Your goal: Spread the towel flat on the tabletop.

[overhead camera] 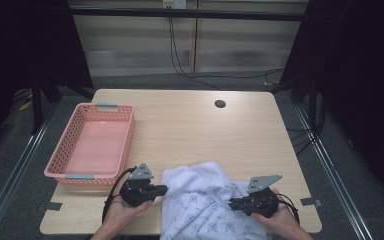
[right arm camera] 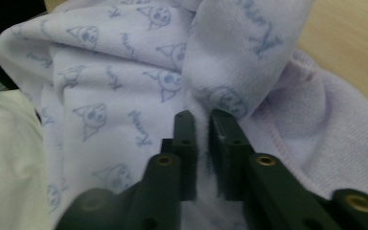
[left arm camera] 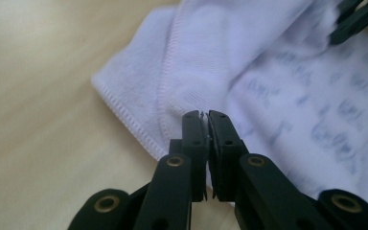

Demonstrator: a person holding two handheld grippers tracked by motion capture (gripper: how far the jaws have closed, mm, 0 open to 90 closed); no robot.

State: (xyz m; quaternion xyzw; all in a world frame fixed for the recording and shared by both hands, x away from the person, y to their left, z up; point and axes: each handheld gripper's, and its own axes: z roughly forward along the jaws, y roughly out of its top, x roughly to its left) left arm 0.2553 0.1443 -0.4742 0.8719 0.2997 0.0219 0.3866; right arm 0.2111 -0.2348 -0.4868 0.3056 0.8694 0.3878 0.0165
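At the near edge of the table (overhead camera: 190, 125), a white printed cloth (overhead camera: 205, 205) lies crumpled between the two grippers, its lower part hanging over the table edge toward the person. The left gripper (left arm camera: 207, 115) is clamped on the cloth at a stitched hem, jaws pressed together with a sliver of fabric between the pads. The right gripper (right arm camera: 203, 117) is closed on a raised fold of the cloth, jaws nearly together with fabric pinched in the narrow gap. A pink basket (overhead camera: 92, 145) stands on the left part of the table, just beside the left gripper.

Handling judgement: the cloth is light, soft and limp; it will sag and fold under its own weight and offers no stiffness. Thin single layers may slip from the pads. Take hold at hems or doubled folds, where the material is thickest, and keep both grips well apart to spread it.
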